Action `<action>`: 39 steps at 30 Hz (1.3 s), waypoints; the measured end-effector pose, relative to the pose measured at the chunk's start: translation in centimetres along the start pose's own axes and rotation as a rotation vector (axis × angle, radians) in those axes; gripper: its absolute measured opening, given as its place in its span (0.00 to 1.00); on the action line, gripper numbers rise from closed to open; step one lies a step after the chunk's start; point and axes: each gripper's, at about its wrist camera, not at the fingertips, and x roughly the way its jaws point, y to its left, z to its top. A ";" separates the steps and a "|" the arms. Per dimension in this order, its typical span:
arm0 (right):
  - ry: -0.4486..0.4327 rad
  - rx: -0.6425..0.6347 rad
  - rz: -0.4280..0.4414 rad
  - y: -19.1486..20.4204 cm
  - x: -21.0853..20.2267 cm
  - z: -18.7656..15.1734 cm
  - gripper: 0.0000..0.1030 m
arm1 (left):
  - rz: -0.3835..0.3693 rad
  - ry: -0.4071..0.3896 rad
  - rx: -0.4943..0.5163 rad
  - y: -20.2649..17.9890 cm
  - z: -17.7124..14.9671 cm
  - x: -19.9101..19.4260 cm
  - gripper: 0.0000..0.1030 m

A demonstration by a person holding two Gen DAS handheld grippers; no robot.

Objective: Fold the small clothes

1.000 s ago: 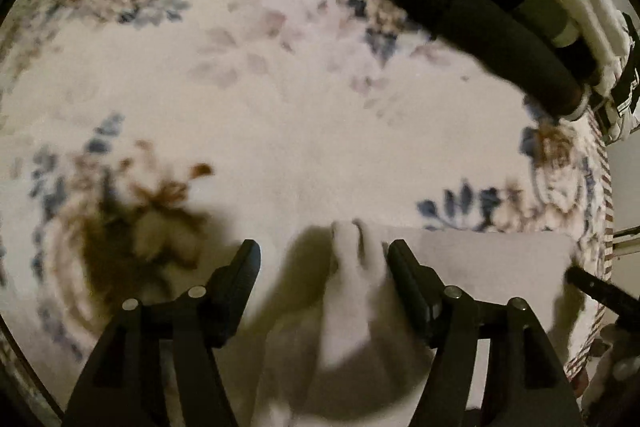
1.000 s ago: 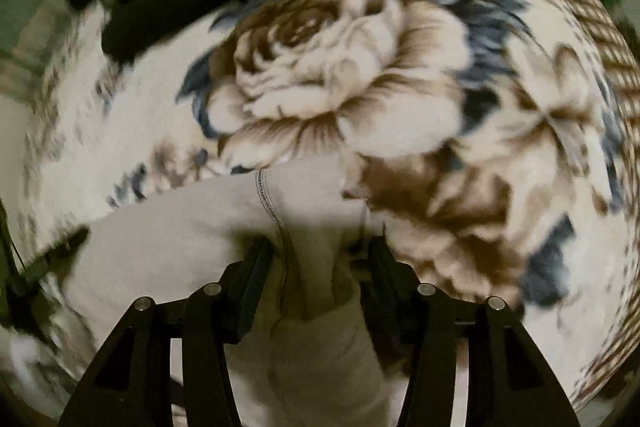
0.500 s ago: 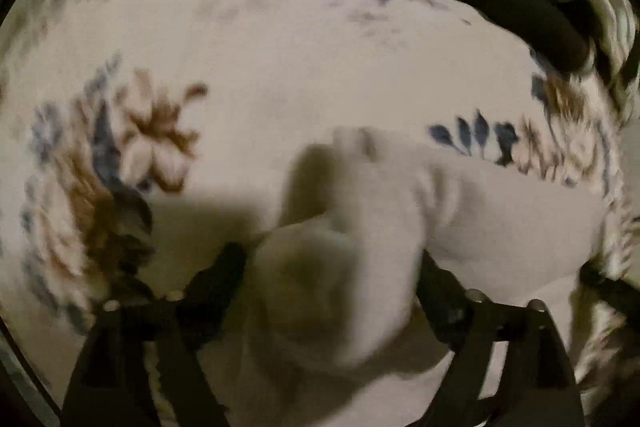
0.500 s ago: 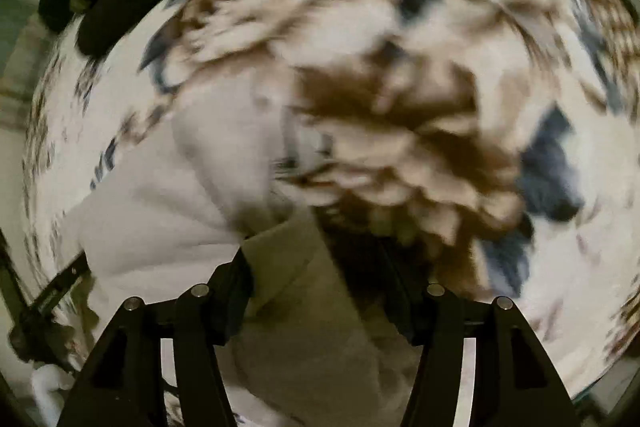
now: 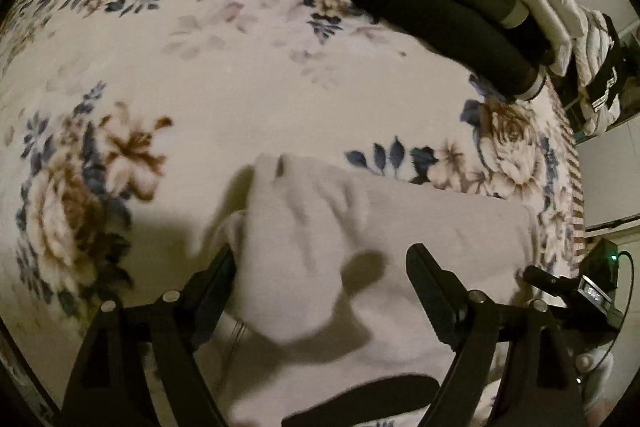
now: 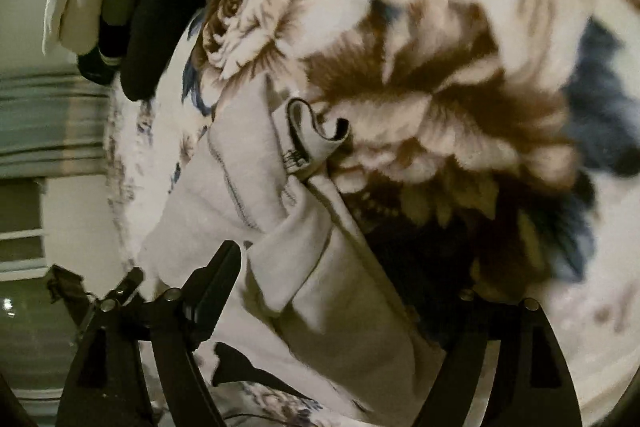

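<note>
1. Garment (image 5: pixel 420 235), pale grey, lies on the floral blanket (image 5: pixel 240 67), long axis running left-right; left gripper (image 5: pixel 320 267) fingers spread wide, its bunched left end between them, touching only the left finger.
2. Right gripper (image 6: pixel 344 267) fingers equally wide, the hemmed end (image 6: pixel 316 131) just ahead.

A pale grey garment (image 5: pixel 420 227) lies partly folded on the floral blanket (image 5: pixel 240 75). Its stitched hem (image 6: pixel 232 183) shows, and one corner (image 6: pixel 316 131) curls upward.
</note>
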 end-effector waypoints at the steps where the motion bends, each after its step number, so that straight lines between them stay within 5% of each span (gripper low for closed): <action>1: 0.001 0.002 0.004 -0.2 0.2 0.2 0.80 | 0.033 -0.001 0.008 0.0 -0.1 0.9 0.82; 5: -0.067 0.016 -0.014 0.0 -2.3 -1.1 0.80 | 0.065 0.060 -0.011 1.6 0.7 4.6 0.87; 10: -0.136 0.052 -0.014 -0.7 -6.1 -4.7 0.80 | 0.063 0.046 0.042 0.9 1.1 2.1 0.87; 15: -0.098 0.157 0.007 -4.0 -5.8 -6.7 0.80 | 0.032 0.037 0.044 0.0 -0.6 -1.0 0.87; 20: -0.076 0.219 0.014 -6.2 -5.2 -10.7 0.80 | 0.048 0.100 0.064 -0.8 -4.7 -0.2 0.87; 24: -0.056 0.302 0.117 -8.4 -2.5 -13.0 0.80 | 0.109 0.137 0.107 -1.0 -6.4 3.5 0.87; 30: -0.164 0.338 0.254 -7.8 0.8 -14.6 0.80 | 0.098 0.140 0.084 -1.1 -6.0 3.2 0.87; 35: -0.281 0.403 0.361 -8.0 0.5 -15.7 0.80 | 0.101 0.164 0.112 -1.1 -5.5 3.5 0.87; 39: -0.282 0.308 0.375 -6.3 -1.1 -15.3 0.80 | 0.108 0.168 0.120 -1.2 -5.4 3.7 0.87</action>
